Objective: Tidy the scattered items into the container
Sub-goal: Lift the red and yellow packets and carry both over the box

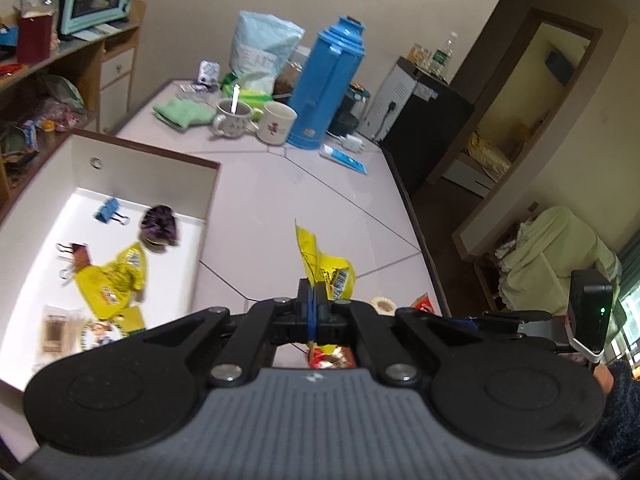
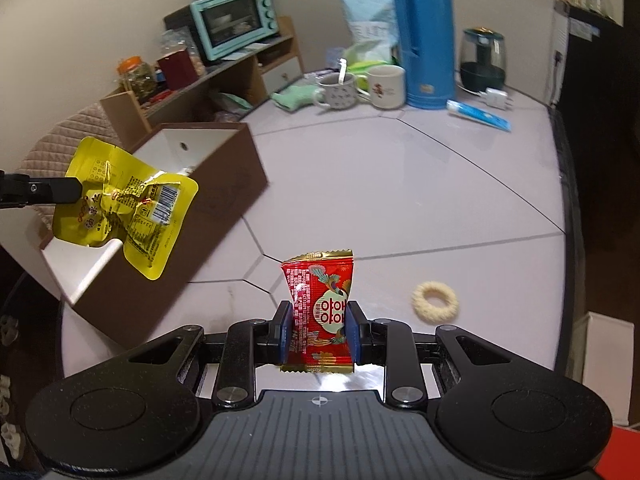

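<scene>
Left hand-held gripper [image 1: 313, 300] is clenched on a yellow packet [image 1: 326, 268], gripped at one edge; in the right wrist view the packet hangs in the air at the near corner of the box [image 2: 224, 184], partly over its rim. Right hand-held gripper [image 2: 318, 336] is clamped on a red packet [image 2: 320, 312], held upright above the surface [image 2: 400, 200], clear of the box.

Inside the box lie a second yellow packet [image 1: 114, 280], a blue clip [image 1: 110, 211], a brown clip [image 1: 78, 258], a dark scrunchie [image 1: 160, 226] and some printed packets near the front wall. A cream ring [image 2: 435, 302] lies on the surface just right of the red packet.

Judgement: both packets appear bound for the box. The left load should be carried fully over the open interior before letting go, since it hangs from one edge and may swing or catch the rim. The right load should follow over free floor space, keeping the two tools apart.
</scene>
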### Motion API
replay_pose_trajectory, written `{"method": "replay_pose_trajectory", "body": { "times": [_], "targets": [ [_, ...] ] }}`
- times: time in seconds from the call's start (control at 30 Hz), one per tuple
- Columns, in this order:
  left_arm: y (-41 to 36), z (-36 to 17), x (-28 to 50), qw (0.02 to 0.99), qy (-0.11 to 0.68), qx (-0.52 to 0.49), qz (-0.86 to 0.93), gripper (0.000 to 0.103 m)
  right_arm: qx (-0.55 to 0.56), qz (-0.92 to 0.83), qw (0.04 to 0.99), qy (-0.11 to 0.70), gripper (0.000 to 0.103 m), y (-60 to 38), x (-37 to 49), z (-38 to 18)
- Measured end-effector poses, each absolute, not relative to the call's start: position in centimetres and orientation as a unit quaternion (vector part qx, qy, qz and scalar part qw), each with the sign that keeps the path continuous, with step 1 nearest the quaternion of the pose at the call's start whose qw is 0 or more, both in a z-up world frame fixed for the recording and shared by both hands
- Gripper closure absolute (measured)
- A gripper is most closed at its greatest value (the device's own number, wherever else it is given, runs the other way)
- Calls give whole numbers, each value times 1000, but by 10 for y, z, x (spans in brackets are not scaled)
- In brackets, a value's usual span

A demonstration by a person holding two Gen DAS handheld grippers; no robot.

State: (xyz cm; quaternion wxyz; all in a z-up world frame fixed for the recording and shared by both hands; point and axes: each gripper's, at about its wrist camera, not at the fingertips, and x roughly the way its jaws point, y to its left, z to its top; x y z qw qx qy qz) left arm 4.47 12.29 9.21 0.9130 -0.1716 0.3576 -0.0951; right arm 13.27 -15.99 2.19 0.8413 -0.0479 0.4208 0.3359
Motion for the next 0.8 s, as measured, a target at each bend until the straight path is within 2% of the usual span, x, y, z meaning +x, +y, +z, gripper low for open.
{"method": "replay_pose_trajectory", "body": {
  "times": [0.4, 0.8],
  "targets": [
    [212, 112, 1, 925, 338, -173, -30, 103, -42, 426, 812, 396, 77, -59, 116, 45],
    [299, 90, 15, 916, 371, -155, -17, 103, -35, 463, 790, 401, 77, 79, 121, 42]
  ]
}}
